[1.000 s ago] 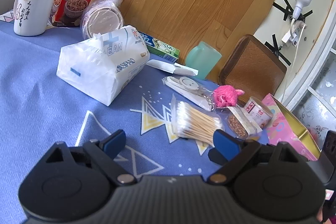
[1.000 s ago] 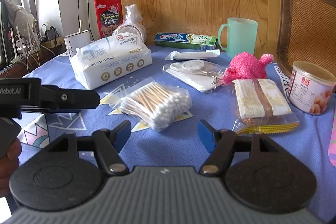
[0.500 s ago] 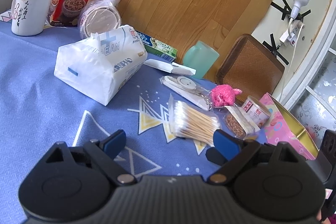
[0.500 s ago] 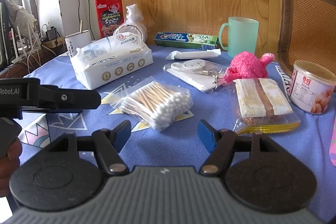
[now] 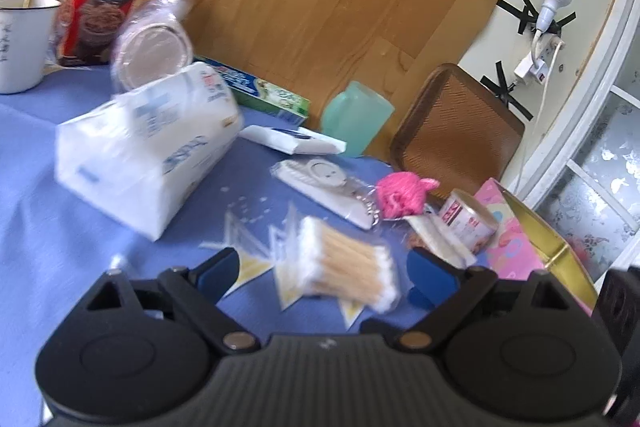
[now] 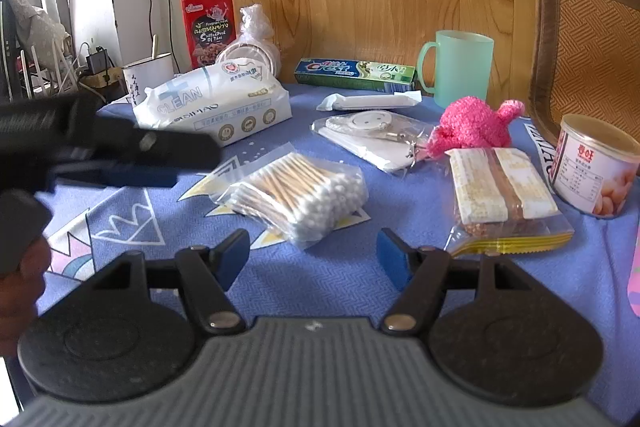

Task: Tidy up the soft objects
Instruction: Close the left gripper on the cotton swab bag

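Blue counter (image 6: 320, 275): patterned cloth, carries everything below.
Tissue pack (image 6: 216, 105): white soft pack marked CLEAN, lies at counter's back left, near the white mug (image 6: 150, 75).
Left gripper (image 5: 324, 269): jaws wide, nothing between them; left view blurred. Hangs over the cotton swab bag. In the right view it shows as a dark blurred bar (image 6: 108, 151) at the left, in front of the tissue pack.
Right gripper (image 6: 314, 253): jaws wide, empty, just short of the swab bag.
Green mug (image 6: 456, 67): upright at the back, beside the toothpaste box (image 6: 356, 71).
Cotton swab bag (image 6: 298, 195): clear bag, mid-counter, ahead of both grippers; (image 5: 344, 265) in left view.
Snack bag (image 6: 504, 195): zip bag, flat, right of the swabs, beside the can.
Pink plush toy (image 6: 472, 125): soft, right of centre, touching the keychain bag (image 6: 372, 137), behind the snack bag; (image 5: 400, 195) in left view.
Can (image 6: 596, 163): upright, right edge.
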### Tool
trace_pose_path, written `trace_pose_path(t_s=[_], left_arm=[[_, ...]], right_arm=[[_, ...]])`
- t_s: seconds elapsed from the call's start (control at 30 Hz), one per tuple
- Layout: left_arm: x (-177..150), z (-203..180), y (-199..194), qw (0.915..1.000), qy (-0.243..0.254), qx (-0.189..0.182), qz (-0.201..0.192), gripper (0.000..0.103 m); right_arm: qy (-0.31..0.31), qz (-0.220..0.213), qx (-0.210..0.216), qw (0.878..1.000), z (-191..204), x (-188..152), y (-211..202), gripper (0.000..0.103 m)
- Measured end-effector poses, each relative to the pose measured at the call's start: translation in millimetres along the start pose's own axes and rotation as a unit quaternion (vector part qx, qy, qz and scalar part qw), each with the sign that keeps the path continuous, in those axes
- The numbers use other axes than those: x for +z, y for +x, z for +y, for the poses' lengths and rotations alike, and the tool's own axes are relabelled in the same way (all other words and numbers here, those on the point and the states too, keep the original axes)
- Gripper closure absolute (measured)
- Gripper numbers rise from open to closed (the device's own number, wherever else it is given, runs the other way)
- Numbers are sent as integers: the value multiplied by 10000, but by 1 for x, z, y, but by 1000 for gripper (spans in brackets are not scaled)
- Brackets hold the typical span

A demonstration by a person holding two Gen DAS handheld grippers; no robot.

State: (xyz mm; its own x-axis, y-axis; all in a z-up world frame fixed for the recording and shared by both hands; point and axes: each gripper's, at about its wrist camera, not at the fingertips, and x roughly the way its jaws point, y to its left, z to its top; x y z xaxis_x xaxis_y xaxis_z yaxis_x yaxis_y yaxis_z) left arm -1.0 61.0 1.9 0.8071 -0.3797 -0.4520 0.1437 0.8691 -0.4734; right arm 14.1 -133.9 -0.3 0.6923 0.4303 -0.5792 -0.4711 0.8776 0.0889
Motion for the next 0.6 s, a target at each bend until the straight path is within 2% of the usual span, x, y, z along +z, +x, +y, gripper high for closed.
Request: trace_pose_path(t_s=[0.2,0.37,0.6], left_arm=[[-4,5,21,9997,-96,19,214,9],[-3,14,17,9992,-327,-207,142,7],[-3,21,16,9978,-489,-404,166,19]], right_arm=[[11,20,37,10000,-1,0,1,31],[9,46,72,10000,-1,1,2,31],[-2,55,58,10000,-1,1,2,31]])
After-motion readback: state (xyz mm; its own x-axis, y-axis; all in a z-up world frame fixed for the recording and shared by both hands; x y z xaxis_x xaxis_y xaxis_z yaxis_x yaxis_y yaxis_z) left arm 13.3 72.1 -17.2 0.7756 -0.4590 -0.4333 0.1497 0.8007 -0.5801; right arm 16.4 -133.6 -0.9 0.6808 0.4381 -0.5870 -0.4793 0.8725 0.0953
